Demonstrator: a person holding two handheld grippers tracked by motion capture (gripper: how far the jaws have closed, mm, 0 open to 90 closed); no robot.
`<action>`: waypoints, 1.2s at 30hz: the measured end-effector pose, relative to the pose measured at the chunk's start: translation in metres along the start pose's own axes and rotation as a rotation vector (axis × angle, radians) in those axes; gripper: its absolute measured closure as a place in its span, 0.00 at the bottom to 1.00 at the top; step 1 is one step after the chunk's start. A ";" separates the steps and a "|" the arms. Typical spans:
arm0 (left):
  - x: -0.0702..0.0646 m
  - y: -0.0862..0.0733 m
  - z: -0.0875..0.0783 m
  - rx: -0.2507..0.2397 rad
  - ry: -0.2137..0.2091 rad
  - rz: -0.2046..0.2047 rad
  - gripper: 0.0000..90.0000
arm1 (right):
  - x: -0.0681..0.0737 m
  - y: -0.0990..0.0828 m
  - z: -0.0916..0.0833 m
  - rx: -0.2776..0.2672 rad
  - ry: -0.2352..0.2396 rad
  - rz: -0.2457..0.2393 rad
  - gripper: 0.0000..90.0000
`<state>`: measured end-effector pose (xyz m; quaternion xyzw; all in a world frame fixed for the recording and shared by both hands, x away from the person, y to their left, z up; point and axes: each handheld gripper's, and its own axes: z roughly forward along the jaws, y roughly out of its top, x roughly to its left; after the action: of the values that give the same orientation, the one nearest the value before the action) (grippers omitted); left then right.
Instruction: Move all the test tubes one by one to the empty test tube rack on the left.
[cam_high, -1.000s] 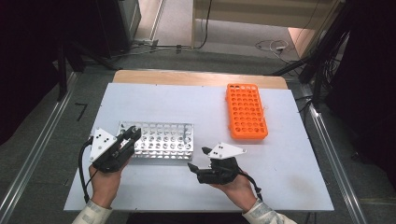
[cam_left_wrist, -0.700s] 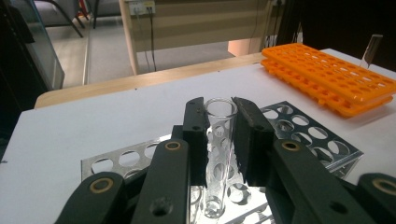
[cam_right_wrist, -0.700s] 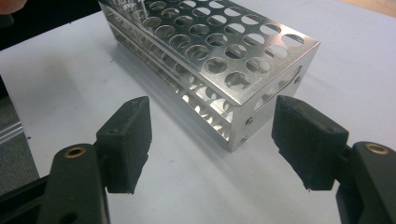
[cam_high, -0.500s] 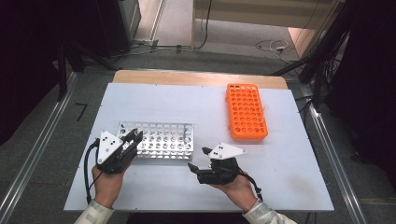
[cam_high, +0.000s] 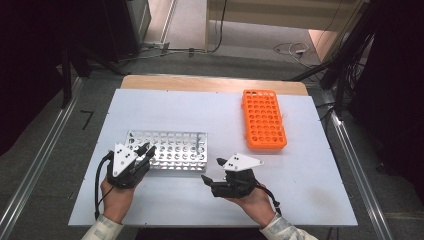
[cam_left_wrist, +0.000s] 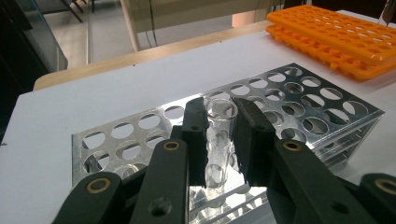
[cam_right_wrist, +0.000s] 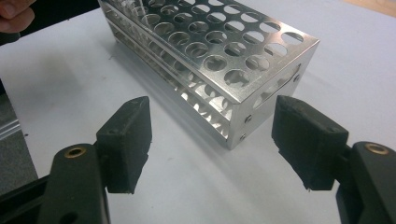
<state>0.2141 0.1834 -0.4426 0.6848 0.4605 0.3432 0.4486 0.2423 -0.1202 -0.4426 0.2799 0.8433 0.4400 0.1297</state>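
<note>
The left gripper (cam_left_wrist: 219, 140) has its fingers (cam_left_wrist: 195, 135) clenched on a clear glass test tube (cam_left_wrist: 218, 140), pads pressing its upper wall from both sides. In the left gripper view the tube stands near the middle of the frame, roughly upright, its lower end just above or in a hole of the metal rack (cam_left_wrist: 289, 100); which, I cannot tell. In the high view this gripper (cam_high: 145, 152) sits at the lower left of the frame, at the rack's (cam_high: 175, 147) left end.

The right gripper (cam_right_wrist: 215, 135) has its fingers released and spread wide, nothing between them, pointing at the rack's (cam_right_wrist: 224, 56) near corner from the lower centre of the high view (cam_high: 210, 182). An orange rack (cam_high: 263, 119) lies well apart at the upper right of the counter (cam_high: 310, 185).

The tube is likely light, stiff, smooth and brittle: thin glass that slips under a loose hold and cracks under a hard one. A gentle, square grip just below the rim, as here, suits it best.
</note>
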 end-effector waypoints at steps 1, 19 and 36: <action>0.000 0.000 0.000 0.002 -0.001 0.000 0.83 | 0.000 0.000 0.000 0.000 -0.001 0.001 0.30; -0.009 0.004 -0.009 -0.064 -0.037 -0.058 0.48 | -0.035 -0.003 -0.012 -0.027 -0.118 0.066 0.31; -0.028 0.002 -0.006 -0.038 -0.140 -0.097 0.29 | -0.129 -0.017 -0.042 -0.053 -0.459 0.221 0.32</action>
<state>0.1999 0.1587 -0.4397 0.6754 0.4539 0.2812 0.5086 0.3209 -0.2318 -0.4361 0.4593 0.7444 0.3984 0.2761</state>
